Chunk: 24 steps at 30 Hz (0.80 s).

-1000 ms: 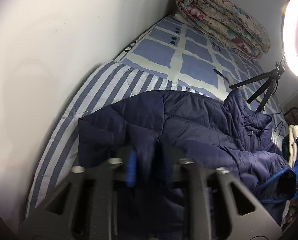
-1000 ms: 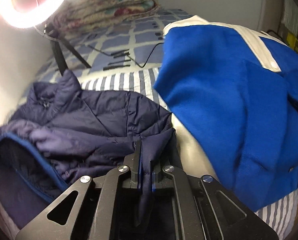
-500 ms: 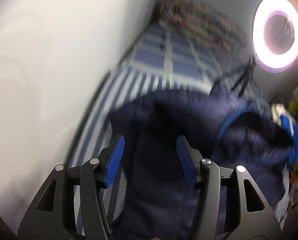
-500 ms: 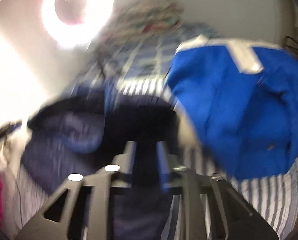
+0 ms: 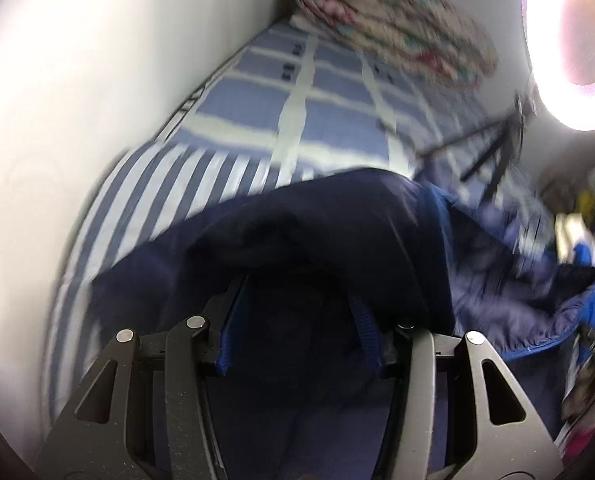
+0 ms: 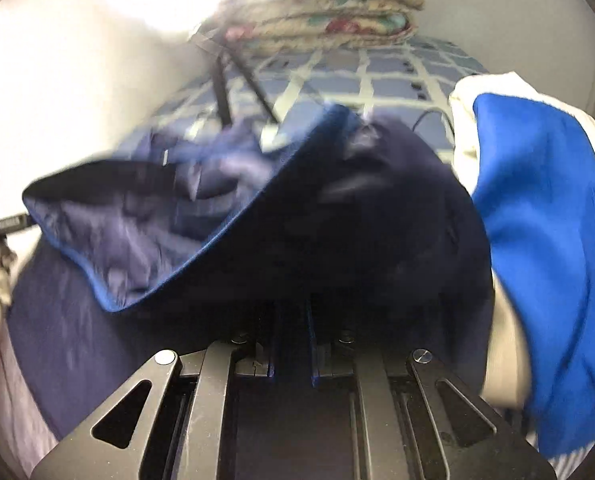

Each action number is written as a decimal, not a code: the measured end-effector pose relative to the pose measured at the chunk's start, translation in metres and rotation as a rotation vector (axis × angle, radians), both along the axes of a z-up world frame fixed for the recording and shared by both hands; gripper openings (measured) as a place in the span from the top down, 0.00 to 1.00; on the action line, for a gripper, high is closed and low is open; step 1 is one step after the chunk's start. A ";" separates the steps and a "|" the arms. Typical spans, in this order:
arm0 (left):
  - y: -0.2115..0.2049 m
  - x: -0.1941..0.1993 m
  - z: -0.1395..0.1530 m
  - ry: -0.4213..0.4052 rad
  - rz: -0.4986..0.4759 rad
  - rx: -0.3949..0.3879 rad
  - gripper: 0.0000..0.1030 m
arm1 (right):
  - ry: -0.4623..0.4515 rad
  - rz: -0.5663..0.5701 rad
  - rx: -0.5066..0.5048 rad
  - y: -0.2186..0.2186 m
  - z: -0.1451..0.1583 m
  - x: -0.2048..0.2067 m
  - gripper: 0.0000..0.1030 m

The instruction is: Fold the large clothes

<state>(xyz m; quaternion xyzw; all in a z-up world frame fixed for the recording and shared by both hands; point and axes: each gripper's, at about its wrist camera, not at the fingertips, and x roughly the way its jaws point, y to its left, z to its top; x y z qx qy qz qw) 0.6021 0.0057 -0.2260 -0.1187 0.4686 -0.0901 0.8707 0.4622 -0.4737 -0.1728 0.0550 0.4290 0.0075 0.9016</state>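
A navy puffer jacket (image 5: 317, 232) lies on the striped bed sheet (image 5: 169, 184), its lighter lining (image 6: 145, 240) with blue trim turned up. My left gripper (image 5: 297, 320) has its blue pads wide apart, and jacket fabric drapes over the fingertips, hiding them partly. My right gripper (image 6: 291, 320) has its pads close together with dark jacket fabric over and between them; the tips are hidden under the cloth. Both views are motion-blurred.
A bright blue and white garment (image 6: 545, 216) lies right of the jacket. A folded floral quilt (image 5: 393, 24) sits at the bed's head on a checked blue cover (image 5: 297, 96). A ring light (image 5: 573, 40) on a black tripod (image 5: 493, 160) stands on the bed. A white wall (image 5: 77, 100) runs along the left.
My left gripper has opened and let go of the jacket edge. My right gripper keeps its grip and has lifted the jacket, turning its lining up. Both cameras swung quickly.
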 end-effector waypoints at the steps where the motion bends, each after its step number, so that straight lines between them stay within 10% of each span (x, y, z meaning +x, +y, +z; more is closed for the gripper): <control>1: 0.000 0.008 0.001 -0.006 0.031 -0.018 0.51 | -0.018 -0.028 0.005 -0.004 0.001 0.005 0.90; 4: 0.003 0.027 -0.001 -0.024 0.133 -0.040 0.51 | -0.026 -0.117 -0.017 -0.016 -0.004 0.021 0.90; 13: -0.010 0.027 -0.023 -0.037 0.176 0.209 0.51 | 0.089 -0.188 -0.156 -0.020 -0.039 0.039 0.90; 24: -0.158 -0.024 0.021 -0.208 -0.197 0.270 0.51 | 0.049 -0.013 -0.054 0.024 -0.007 -0.049 0.77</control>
